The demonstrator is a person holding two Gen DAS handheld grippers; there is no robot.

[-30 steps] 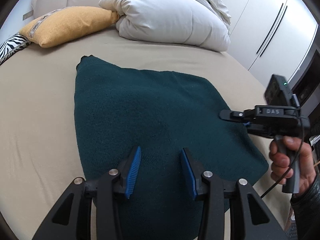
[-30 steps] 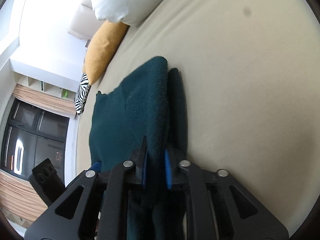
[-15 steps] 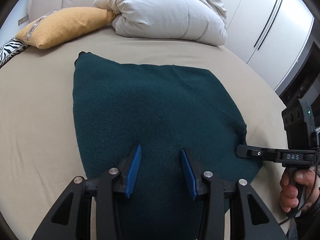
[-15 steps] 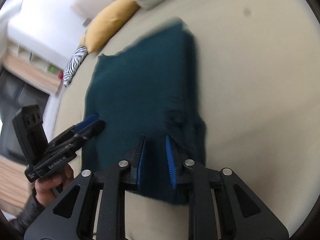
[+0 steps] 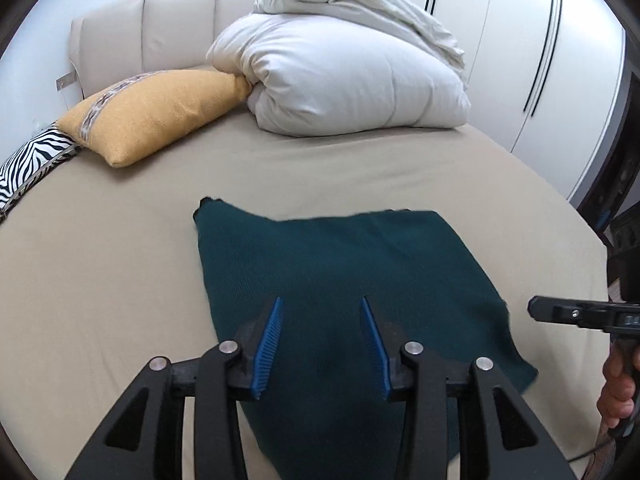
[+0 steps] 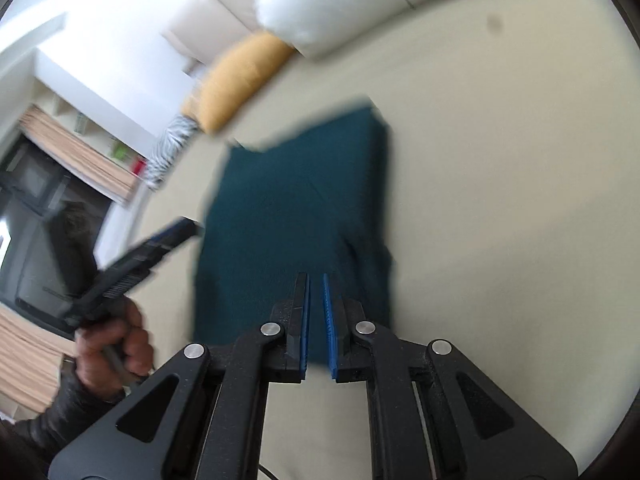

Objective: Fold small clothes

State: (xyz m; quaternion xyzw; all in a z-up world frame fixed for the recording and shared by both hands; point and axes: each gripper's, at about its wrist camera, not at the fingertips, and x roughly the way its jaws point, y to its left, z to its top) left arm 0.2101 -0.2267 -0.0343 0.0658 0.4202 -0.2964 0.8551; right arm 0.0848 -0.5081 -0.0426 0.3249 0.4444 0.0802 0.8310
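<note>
A dark green knitted garment lies folded flat on the beige bed sheet. My left gripper hovers open above its near part, with nothing between the blue pads. At the right edge of the left wrist view my right gripper shows side-on, off the garment's right border, held by a hand. In the blurred right wrist view the right gripper is shut with only a sliver between its pads and holds nothing, above the garment's near edge. The left gripper hangs beside its left border.
A yellow cushion, a zebra-striped cushion and a bundled white duvet lie at the head of the bed. White wardrobe doors stand to the right. The bed's edge curves down at the right.
The right gripper has let go of the garment's right edge, closed empty, and drawn back and up. The left gripper has risen too, so the garment looks smaller and lies flat.
</note>
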